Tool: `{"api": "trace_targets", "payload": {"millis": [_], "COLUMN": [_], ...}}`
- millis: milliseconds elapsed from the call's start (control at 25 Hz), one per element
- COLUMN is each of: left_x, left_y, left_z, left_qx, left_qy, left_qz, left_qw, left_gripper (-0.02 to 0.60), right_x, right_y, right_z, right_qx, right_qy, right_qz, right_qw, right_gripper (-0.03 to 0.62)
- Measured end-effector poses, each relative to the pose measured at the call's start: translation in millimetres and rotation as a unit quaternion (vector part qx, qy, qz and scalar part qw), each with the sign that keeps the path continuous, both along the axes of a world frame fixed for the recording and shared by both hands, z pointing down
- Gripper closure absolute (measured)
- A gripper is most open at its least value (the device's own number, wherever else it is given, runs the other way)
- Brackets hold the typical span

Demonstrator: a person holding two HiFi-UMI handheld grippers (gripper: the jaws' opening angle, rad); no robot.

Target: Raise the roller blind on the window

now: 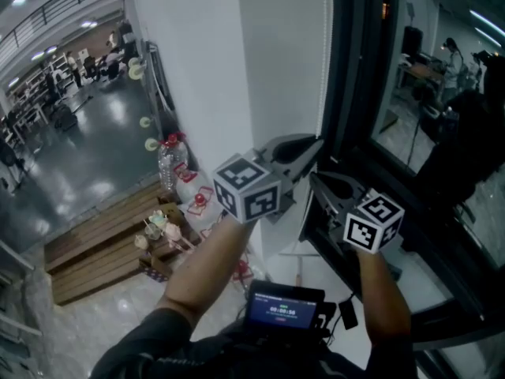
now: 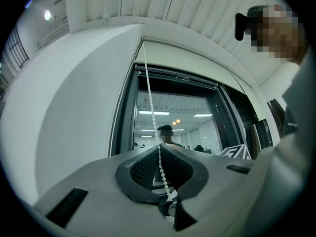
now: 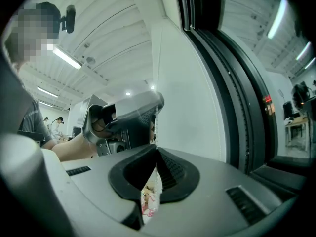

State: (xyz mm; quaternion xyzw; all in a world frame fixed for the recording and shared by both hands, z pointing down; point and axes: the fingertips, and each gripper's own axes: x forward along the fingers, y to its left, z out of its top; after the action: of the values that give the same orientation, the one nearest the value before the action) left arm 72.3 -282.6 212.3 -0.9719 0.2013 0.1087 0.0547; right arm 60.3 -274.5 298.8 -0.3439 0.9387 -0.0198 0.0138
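The glass looks bare up to its top frame, so I judge the blind nearly raised, with perhaps a few pulls left. The bead chain runs between both pairs of jaws. The left gripper is clamped on it above, the right gripper clamped just below.

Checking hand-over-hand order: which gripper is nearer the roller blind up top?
Left. The left gripper clamps the bead chain higher up, toward the roller blind; the right gripper clamps it just below the left.
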Motion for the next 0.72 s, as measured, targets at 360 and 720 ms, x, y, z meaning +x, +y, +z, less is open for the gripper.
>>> {"api": "trace_targets", "payload": {"millis": [360,720], "left_x": [-28,-65], "left_y": [-12,11], "left_z": [11,52], "left_qx": [-0.009,-0.041], "left_qy": [0.005,0.017], "left_qz": [-0.059,-0.102], "left_qw": [0.9982,0.9938], "left_gripper": [0.511,0.539], "right_x": [8,22], "right_y": [-1,29], "right_z": [-7,-1], "right_qx": [0.028,0.039], "right_qy": [0.001,-0.011], "right_qz": [0.052,0.063], "right_qw": [0.998,0.997], "right_gripper": [0.493,0.49]}}
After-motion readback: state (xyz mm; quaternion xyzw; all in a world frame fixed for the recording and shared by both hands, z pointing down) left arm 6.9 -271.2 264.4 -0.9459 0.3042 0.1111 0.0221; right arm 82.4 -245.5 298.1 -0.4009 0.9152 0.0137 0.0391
